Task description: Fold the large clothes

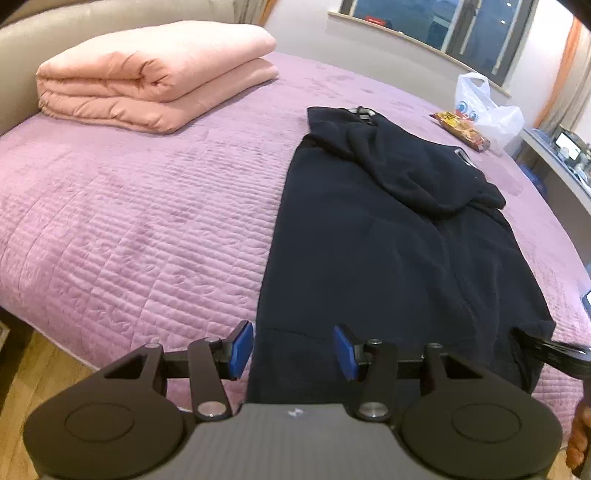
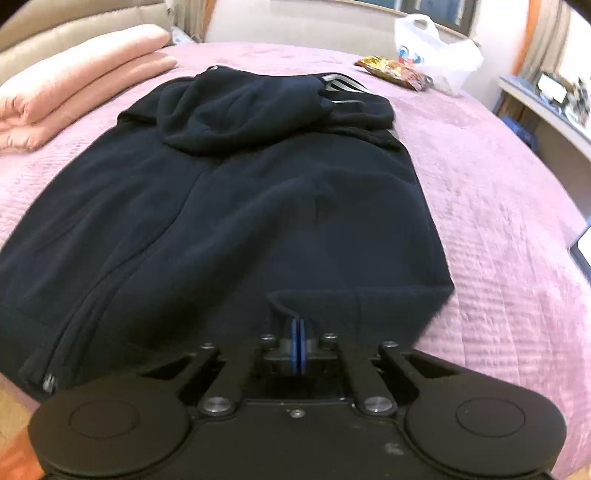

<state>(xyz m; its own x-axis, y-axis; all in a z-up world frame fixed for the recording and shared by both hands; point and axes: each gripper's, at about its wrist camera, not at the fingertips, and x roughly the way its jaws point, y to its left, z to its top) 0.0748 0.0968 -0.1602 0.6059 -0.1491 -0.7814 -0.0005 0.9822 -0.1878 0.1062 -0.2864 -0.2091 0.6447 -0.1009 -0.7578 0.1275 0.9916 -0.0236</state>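
The dark hoodie (image 2: 236,206) lies flat on the bed (image 1: 129,221). The right hand-held gripper (image 2: 298,338) pinches its near hem, seemingly to lift it; the left hand-held gripper (image 1: 293,350) waits open at the near-left corner.

Soft, warm indoor light falls evenly on the bed (image 1: 129,206), with only faint shadows, while the window (image 1: 443,22) is dark. Both fisheye views bow straight lines strongly toward black corners. The dark garment (image 2: 229,206) shows little detail, and the right wrist view is slightly motion-blurred.
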